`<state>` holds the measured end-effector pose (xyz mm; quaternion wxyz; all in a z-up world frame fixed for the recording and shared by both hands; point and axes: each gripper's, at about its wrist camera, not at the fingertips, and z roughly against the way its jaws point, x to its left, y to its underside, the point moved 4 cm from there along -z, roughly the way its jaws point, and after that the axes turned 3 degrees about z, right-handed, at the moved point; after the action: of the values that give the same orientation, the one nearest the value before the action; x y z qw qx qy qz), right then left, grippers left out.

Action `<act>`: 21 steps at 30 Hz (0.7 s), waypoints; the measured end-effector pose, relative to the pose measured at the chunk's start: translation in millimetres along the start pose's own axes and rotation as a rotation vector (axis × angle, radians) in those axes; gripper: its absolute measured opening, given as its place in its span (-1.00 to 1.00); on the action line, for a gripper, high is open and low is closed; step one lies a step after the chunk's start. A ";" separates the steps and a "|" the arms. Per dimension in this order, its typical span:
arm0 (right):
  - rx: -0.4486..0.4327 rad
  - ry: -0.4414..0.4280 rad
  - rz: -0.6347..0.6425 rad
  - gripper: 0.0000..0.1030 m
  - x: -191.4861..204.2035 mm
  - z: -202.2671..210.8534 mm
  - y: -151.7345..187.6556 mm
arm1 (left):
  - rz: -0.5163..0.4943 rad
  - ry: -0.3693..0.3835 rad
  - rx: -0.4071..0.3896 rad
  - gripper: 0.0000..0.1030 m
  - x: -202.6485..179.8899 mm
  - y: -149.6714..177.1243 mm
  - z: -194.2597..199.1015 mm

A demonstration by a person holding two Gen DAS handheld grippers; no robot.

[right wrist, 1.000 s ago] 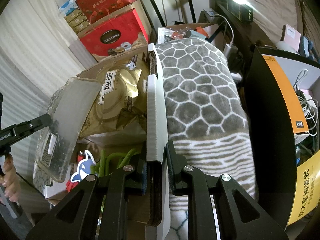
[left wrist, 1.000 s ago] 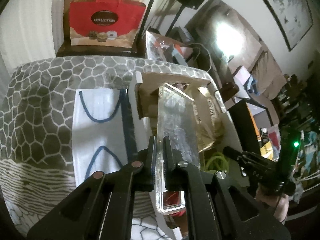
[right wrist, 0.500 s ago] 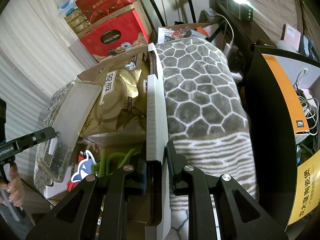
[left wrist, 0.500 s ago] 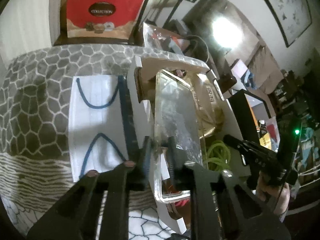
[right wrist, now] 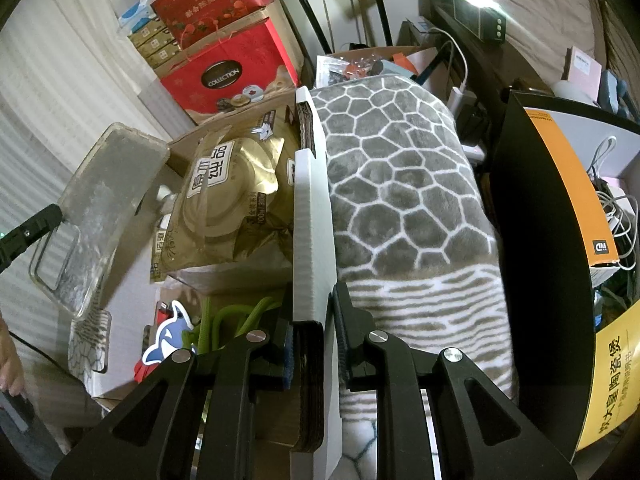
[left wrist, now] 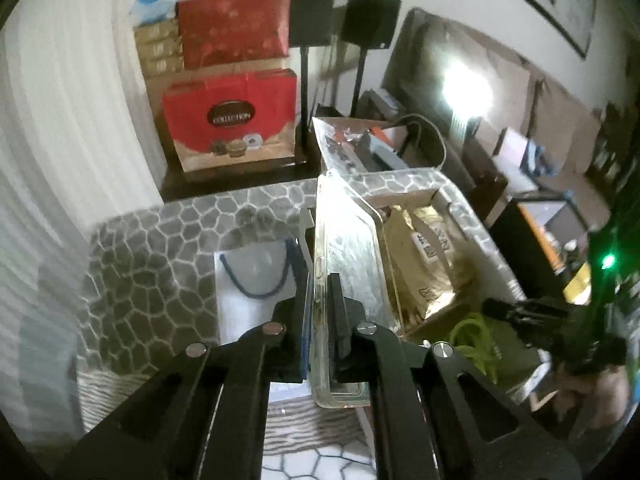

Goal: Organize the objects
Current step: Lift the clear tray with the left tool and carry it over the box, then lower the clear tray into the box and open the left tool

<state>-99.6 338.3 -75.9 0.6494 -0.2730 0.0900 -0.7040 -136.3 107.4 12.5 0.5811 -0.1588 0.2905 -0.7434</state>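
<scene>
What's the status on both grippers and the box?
Left hand-held gripper shut on clear phone case, above open box. Right hand-held gripper shut on box wall. Gold pouch fills box.

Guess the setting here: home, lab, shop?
Likely a lived-in home room, cluttered: a patterned blanket under the cardboard box, stacked red gift boxes by a curtain, a framed picture on the wall.

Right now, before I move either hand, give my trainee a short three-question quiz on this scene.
1. True or false: the left gripper is shut on the clear phone case.
2. What is the right gripper clamped on? A) gold pouch B) cardboard box wall C) green cord
3. Name what lies in the cardboard box beside the shark sticker.

Key: 1 true. 2 B. 3 the green cord; the gold pouch lies further in.
</scene>
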 end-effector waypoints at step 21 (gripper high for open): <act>0.000 -0.002 0.001 -0.67 0.8 0.7 0.4 | -0.085 0.116 0.104 -0.81 -76.5 1.5 -32.0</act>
<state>-98.9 337.6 -75.3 0.6499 -0.2734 0.0895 -0.7035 -132.6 188.2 -5.6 0.5388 -0.0974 0.2775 -0.7895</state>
